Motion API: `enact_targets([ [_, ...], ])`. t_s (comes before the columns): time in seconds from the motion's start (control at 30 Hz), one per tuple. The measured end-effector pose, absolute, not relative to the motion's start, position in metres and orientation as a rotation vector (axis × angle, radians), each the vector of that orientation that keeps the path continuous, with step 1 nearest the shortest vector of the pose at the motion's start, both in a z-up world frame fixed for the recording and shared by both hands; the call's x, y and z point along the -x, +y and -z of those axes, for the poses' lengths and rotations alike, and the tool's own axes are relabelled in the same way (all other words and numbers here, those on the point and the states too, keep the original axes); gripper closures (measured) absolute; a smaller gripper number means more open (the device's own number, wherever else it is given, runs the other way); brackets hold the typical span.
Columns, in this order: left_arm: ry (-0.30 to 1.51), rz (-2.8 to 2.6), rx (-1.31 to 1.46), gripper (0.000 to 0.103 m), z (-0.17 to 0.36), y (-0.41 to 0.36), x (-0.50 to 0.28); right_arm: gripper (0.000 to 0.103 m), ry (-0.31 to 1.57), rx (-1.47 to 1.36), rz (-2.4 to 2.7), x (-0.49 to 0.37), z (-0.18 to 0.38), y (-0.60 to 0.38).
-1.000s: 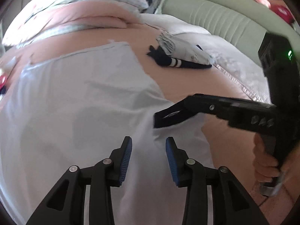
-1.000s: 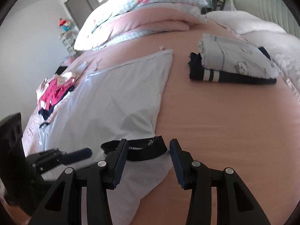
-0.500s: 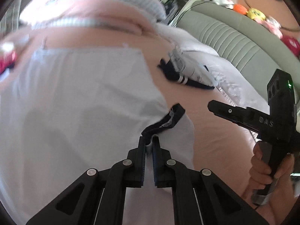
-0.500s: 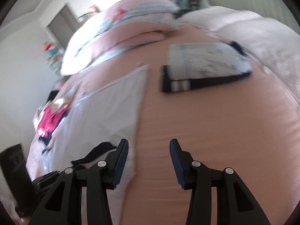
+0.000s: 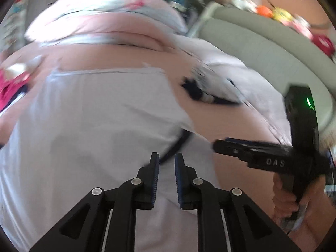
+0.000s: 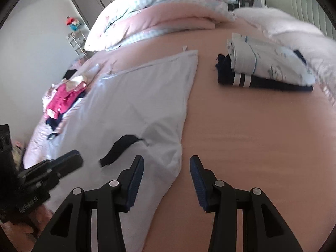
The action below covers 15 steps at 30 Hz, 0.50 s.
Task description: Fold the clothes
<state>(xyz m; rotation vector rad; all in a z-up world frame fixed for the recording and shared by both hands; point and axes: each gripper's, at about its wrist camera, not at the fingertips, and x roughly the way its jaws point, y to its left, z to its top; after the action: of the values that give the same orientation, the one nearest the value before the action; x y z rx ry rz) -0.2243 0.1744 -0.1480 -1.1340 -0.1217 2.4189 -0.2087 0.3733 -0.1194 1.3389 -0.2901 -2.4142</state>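
Note:
A white T-shirt (image 5: 94, 115) (image 6: 136, 96) lies spread on the pink sheet. Its dark collar (image 5: 180, 145) (image 6: 121, 147) rests on the cloth near the close end. My left gripper (image 5: 166, 163) hovers just over the collar. Its jaws are opening, with a narrow gap and no cloth pinched. In the right wrist view the left gripper (image 6: 69, 161) sits apart from the collar, at its left. My right gripper (image 6: 167, 168) stands open and holds nothing, above the shirt's near right edge. In the left wrist view the right gripper (image 5: 226, 145) reaches in from the right.
A folded stack (image 6: 264, 69) (image 5: 212, 90), pale cloth on navy, lies on the pink sheet (image 6: 252, 136) to the right. Pink and navy clothes (image 6: 63, 98) are piled at the far left. Pillows and a quilt (image 6: 159, 6) lie at the back, and a green headboard (image 5: 262, 42) at the right.
My left gripper shut at the collar half a second ago, rose, and its jaws have parted again. The collar has shifted left onto the shirt. The right gripper swung right and came back.

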Motion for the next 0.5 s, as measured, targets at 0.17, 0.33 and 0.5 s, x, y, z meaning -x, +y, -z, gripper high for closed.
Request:
enact_targets([
  [0.17,-0.161,-2.276,1.348,0.09,0.192,0.186,0.253,0.058,-0.187,-1.419,2.31,0.175,0.124,0.355],
  [0.33,-0.313,-2.201,1.398,0.09,0.205,0.17,0.276,0.058,0.059,-1.495,2.268,0.124,0.147,0.332],
  [0.5,-0.191,-2.235,1.371,0.09,0.185,0.165,0.258,0.058,0.106,-1.533,2.378,0.092,0.14,0.333],
])
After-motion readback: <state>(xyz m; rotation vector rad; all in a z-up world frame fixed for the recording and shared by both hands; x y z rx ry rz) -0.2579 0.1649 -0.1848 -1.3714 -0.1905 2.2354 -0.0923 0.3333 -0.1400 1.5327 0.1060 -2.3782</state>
